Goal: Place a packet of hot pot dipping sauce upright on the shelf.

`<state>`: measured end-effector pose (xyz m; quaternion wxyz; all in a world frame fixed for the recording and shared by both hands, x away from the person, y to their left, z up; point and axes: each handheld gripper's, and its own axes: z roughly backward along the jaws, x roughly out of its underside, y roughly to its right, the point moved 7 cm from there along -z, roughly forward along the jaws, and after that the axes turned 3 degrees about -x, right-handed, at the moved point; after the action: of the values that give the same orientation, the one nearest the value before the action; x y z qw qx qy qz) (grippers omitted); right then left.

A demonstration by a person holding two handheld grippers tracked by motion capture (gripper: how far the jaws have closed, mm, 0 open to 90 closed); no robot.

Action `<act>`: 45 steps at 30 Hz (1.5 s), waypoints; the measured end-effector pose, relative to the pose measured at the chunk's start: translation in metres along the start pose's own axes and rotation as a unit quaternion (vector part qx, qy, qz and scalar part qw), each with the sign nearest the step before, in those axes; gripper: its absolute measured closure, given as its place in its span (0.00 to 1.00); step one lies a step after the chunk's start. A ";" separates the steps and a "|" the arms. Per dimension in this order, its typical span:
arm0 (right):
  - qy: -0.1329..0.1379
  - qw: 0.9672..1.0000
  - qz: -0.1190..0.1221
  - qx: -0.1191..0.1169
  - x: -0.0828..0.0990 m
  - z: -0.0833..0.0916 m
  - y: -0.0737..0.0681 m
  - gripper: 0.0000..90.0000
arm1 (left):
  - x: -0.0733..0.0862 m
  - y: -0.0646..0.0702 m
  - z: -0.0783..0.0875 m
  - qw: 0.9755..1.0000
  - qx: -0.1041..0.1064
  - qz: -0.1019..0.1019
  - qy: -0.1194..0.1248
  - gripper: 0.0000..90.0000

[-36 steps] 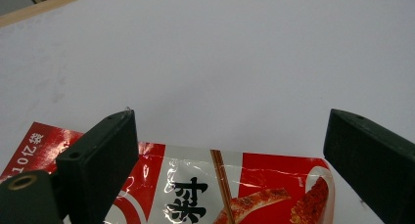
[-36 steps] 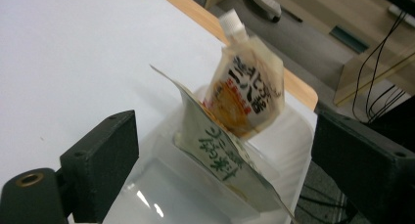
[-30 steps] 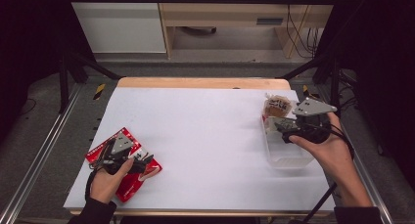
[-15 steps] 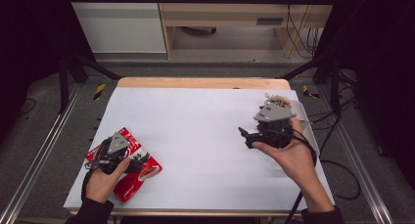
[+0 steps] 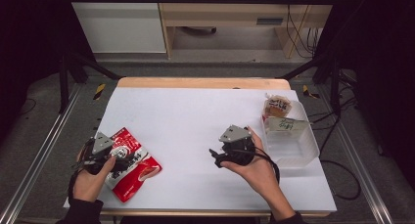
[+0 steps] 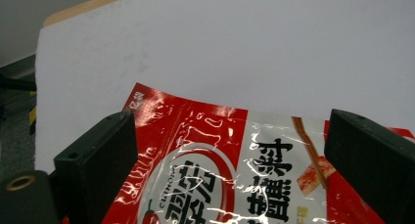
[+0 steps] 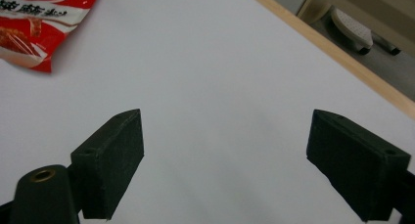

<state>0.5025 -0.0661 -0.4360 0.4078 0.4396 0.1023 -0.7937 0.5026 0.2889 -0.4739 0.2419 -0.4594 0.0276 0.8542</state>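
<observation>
A red snack bag (image 5: 132,168) lies at the table's front left. My left gripper (image 5: 120,160) hovers over it, open; in the left gripper view its black jaws stand wide apart over the glossy red-and-white bag (image 6: 230,185), and I cannot tell whether they touch it. My right gripper (image 5: 215,158) is held over the middle of the white table (image 5: 195,111), pointing left. Its jaws are open with nothing between them (image 7: 225,131). The red bag's corner (image 7: 34,18) shows far off in the right gripper view.
A clear plastic container (image 5: 293,148) stands at the right edge with a white-green packet (image 5: 288,124) resting on its far rim. A brown snack packet (image 5: 277,106) lies just behind it. The wooden table edge (image 7: 342,57) runs along the far side.
My right gripper has left the container and moved left to the middle of the table. The left gripper has stayed over the red bag.
</observation>
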 end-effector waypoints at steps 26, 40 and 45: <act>-0.033 0.998 -0.040 -0.019 0.056 -0.035 -0.026 0.15 | 0.038 -0.048 0.029 0.999 -0.044 -0.004 -0.020 0.06; -0.051 0.998 -0.036 -0.020 0.061 -0.039 -0.027 0.16 | 0.065 -0.071 0.029 0.998 -0.041 0.019 -0.039 0.10; -0.060 0.997 -0.032 -0.022 0.063 -0.041 -0.028 0.16 | 0.068 -0.075 0.023 0.998 -0.029 0.027 -0.048 0.12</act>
<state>0.4897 -0.0618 -0.5154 0.3970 0.3785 0.1094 -0.8289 0.4863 0.3871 -0.5020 0.2063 -0.4239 0.0032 0.8819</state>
